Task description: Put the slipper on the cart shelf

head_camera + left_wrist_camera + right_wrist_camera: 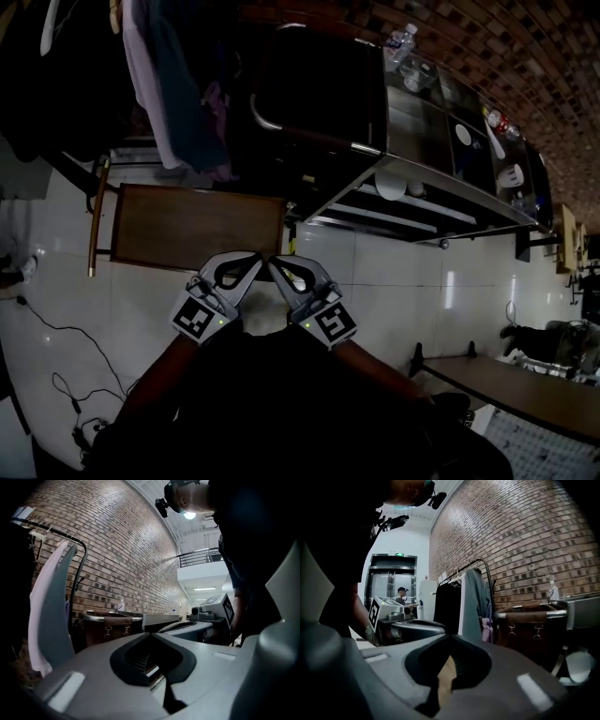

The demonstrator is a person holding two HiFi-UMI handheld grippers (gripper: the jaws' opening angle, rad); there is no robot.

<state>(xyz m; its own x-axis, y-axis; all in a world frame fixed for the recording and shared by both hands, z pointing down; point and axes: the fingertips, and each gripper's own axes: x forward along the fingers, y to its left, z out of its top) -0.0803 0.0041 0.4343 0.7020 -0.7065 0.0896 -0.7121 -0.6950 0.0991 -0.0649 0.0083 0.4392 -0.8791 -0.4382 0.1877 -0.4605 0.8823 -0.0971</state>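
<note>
Brick wall (122, 550) and white tiled floor (375, 272) show no slipper in any view; left claw (253, 260) and right claw (277, 263) are both pressed together, empty; probably light and bendy, it should be pinched at its rim.

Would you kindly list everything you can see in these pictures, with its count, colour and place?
Cart: one, steel, upper right, along the brick wall.
Bottle: one, clear, on the cart's top.
Dishes: several, white, on the cart's shelves.
Clothes: several, pale pink and blue-grey, hanging at upper left.
Table: one, brown wood, left of the cart, just ahead of the tools.
Cable: one, black, on the white floor at left.
Bench: one, brown, lower right.
Brick wall: one, red-brown, behind the cart.
Left tool: one, grey, shut and empty, bottom centre.
Right tool: one, grey, shut and empty, close beside the left one.
</note>
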